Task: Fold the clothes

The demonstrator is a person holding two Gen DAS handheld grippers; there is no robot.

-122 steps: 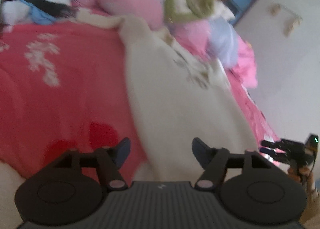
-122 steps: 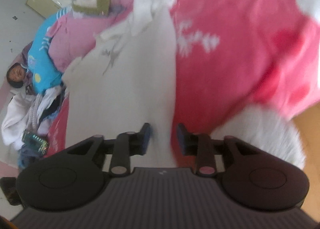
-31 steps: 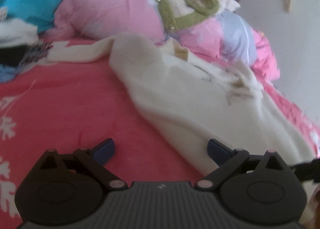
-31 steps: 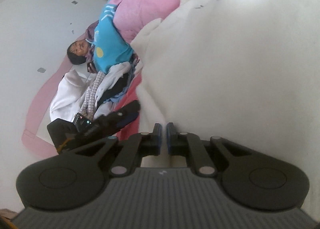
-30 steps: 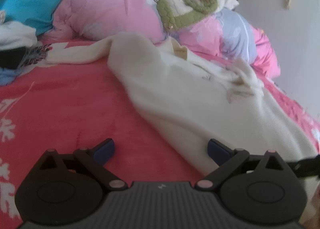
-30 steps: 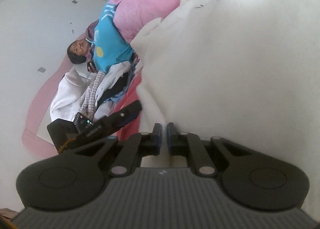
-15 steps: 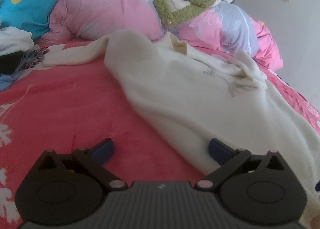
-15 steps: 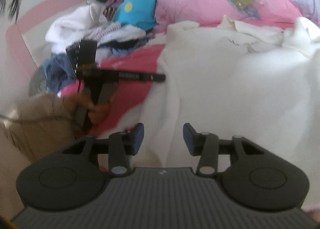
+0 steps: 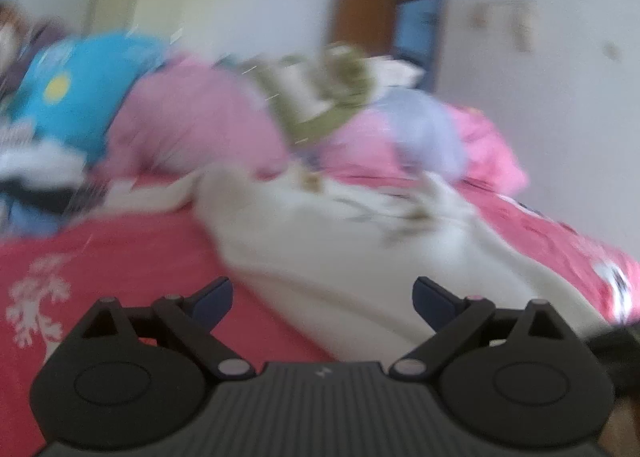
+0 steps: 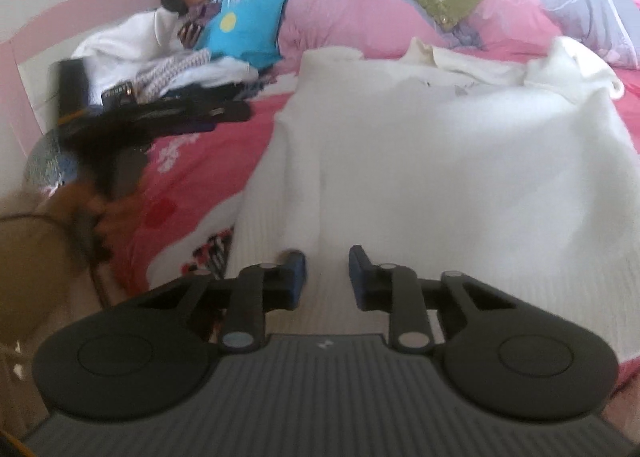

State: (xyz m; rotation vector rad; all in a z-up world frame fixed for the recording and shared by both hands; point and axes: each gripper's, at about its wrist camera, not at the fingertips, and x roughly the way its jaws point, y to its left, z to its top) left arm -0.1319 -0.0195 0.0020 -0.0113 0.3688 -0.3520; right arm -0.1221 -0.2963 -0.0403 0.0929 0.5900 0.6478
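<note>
my left claw [image 9: 322, 297] gapes wide over the cream sweater [image 10: 460, 161]; my right claw [image 10: 327, 271] hangs part-open, empty, at its hem.

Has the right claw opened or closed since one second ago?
Yes. The right claw has opened: its blue fingers, nearly touching before, now stand apart above the hem of the white sweater, which lies on the pink bedspread.
</note>
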